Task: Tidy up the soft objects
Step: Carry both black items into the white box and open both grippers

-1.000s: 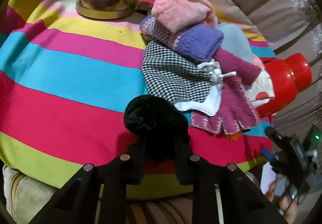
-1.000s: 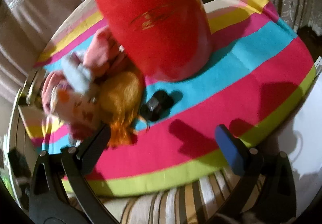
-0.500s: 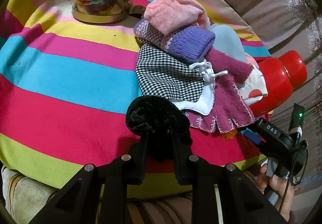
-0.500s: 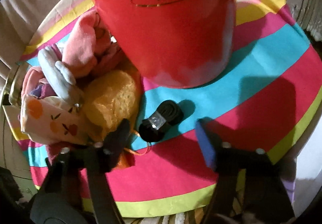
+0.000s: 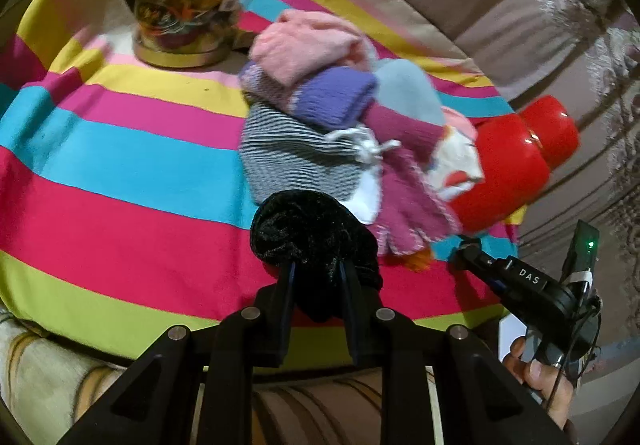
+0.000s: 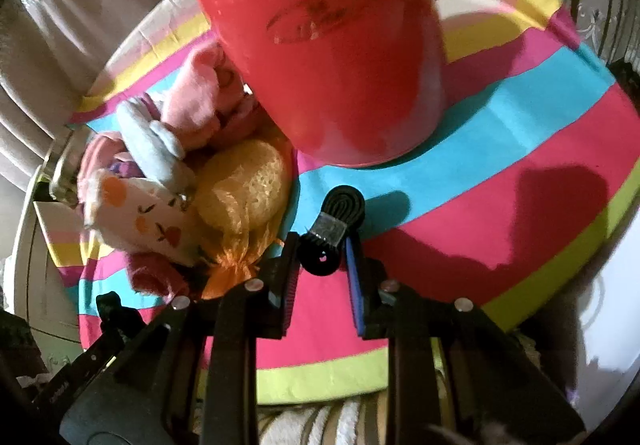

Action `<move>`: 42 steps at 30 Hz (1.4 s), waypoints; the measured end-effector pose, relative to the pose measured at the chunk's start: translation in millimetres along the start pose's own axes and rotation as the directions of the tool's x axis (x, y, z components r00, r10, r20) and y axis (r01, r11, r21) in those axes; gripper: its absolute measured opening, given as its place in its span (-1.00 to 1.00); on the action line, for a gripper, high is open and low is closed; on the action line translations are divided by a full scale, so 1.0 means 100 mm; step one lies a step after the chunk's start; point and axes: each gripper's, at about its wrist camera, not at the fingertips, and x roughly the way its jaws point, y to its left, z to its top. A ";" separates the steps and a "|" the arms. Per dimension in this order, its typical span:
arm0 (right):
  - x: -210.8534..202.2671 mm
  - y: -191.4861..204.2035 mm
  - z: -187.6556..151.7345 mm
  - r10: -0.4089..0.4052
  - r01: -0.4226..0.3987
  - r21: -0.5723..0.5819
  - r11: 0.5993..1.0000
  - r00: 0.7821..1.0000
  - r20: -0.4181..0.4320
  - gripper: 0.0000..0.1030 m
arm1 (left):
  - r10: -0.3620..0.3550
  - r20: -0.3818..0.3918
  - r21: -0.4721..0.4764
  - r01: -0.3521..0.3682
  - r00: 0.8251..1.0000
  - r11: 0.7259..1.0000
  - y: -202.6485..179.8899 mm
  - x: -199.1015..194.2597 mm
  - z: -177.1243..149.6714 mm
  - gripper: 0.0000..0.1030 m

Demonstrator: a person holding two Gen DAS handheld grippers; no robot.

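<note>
My left gripper point(image 5: 315, 265) is shut on a black velvet scrunchie point(image 5: 308, 233), held over the striped cloth point(image 5: 120, 185) just in front of a pile of soft things: a checked pouch point(image 5: 296, 157), a magenta glove point(image 5: 408, 205), a purple knit piece point(image 5: 336, 101) and a pink cloth point(image 5: 308, 45). My right gripper point(image 6: 322, 249) is closed around a small black coiled band point(image 6: 334, 229) lying on the cloth below a red jar point(image 6: 332, 45). A yellow knit item point(image 6: 244, 185) and a white printed pouch point(image 6: 148, 217) lie to its left.
A gold-lidded clear jar point(image 5: 188, 5) stands at the back left. The red jar point(image 5: 516, 161) stands at the pile's right end. The right gripper's body point(image 5: 520, 281) shows at the lower right of the left wrist view. The table's front edge is close below both grippers.
My right gripper moved in toward the black band and its jaws closed from wide open onto it. My left gripper kept hold of the scrunchie and drifted slightly.
</note>
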 end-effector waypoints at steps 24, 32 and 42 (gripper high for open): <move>-1.66 -1.18 -0.45 -0.142 0.126 0.101 0.987 0.974 0.175 -0.49 | -0.285 -0.199 0.262 0.331 0.938 0.906 -2.03 0.09 -0.78 -0.56; -1.97 -1.70 -0.52 -0.277 0.243 0.187 0.952 0.944 0.180 -0.49 | -0.305 -0.287 0.332 0.393 0.908 0.858 -2.58 0.22 -1.09 -0.45; -2.17 -1.92 -0.57 -0.442 0.387 0.250 0.888 0.867 0.230 0.59 | -0.294 -0.298 0.362 0.393 0.908 0.845 -2.69 0.25 -1.17 0.37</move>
